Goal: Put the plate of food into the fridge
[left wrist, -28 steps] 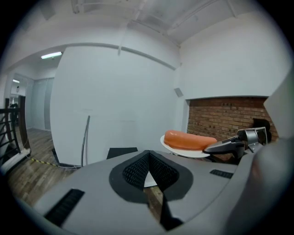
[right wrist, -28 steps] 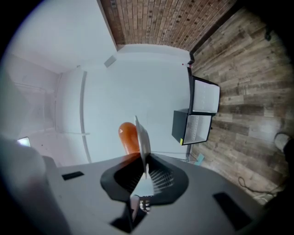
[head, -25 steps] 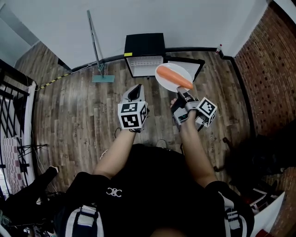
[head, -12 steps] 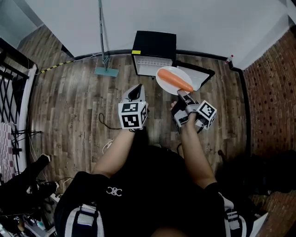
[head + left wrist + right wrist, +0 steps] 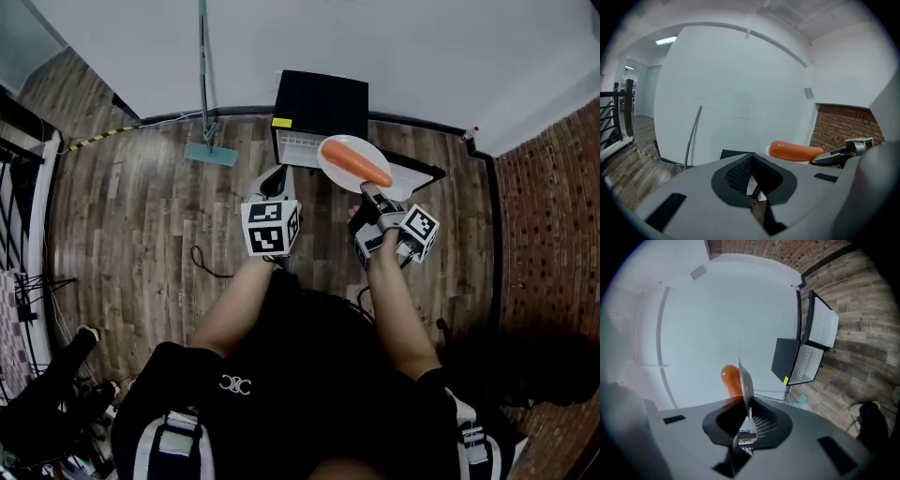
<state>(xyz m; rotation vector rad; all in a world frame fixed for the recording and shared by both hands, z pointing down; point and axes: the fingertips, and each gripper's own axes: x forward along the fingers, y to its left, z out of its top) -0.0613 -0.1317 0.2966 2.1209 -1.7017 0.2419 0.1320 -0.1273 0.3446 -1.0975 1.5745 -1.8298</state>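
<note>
A white plate (image 5: 339,169) carries a long orange piece of food (image 5: 356,161). My right gripper (image 5: 370,195) is shut on the plate's near rim and holds it level above the floor. In the right gripper view the plate (image 5: 745,383) runs edge-on out of the jaws, with the food (image 5: 731,379) on its left. The small black fridge (image 5: 319,101) stands against the wall just beyond the plate, with its door (image 5: 417,173) swung open to the right and its white inside (image 5: 806,364) showing. My left gripper (image 5: 273,184) hovers left of the plate, shut and empty.
A mop (image 5: 202,84) leans on the white wall left of the fridge, its head (image 5: 211,154) on the wooden floor. A brick wall (image 5: 553,206) runs along the right. A black railing (image 5: 19,178) is at the far left. A cable (image 5: 202,262) lies on the floor.
The fridge, mop and floor have shifted in the head view as the person moves. Both grippers keep their pose, and the plate stays held in front of the open fridge.
</note>
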